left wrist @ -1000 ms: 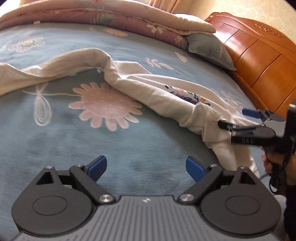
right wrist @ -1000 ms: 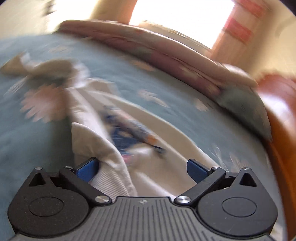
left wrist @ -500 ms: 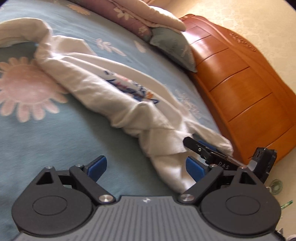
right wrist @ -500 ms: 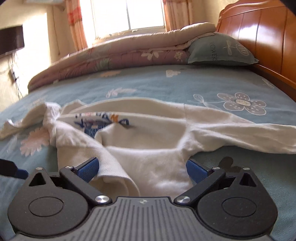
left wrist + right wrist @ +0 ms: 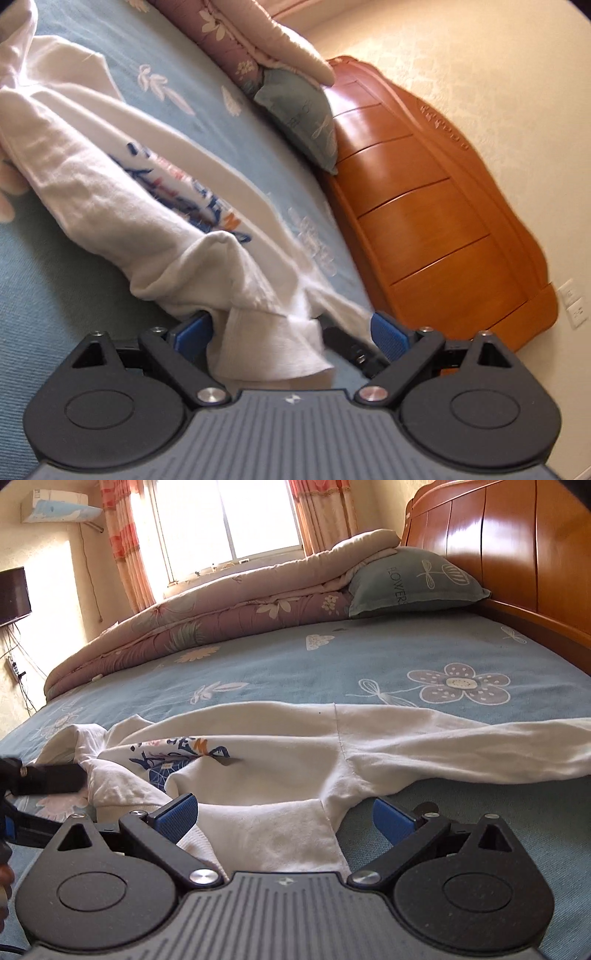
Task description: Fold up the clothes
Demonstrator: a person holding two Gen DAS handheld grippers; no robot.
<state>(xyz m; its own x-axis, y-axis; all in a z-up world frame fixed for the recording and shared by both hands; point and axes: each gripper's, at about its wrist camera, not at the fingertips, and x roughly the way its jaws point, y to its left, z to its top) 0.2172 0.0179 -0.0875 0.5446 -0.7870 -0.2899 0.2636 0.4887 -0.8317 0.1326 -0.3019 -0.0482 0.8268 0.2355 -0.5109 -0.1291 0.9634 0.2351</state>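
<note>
Lying bunched on the bed (image 5: 369,664), white sweatshirt (image 5: 280,760) hem sits between both tools | left tool (image 5: 291,332) wide, low | right tool (image 5: 284,812) wide, level

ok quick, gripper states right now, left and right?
Left gripper: open, white sweatshirt hem lying between its fingers, not clamped.
Right gripper: open, same hem between its fingers, not clamped.

Left gripper (image 5: 291,332) black linkage arms, blue finger pads (image 5: 388,330), silver screws, ribbed, seemingly grey body
</note>
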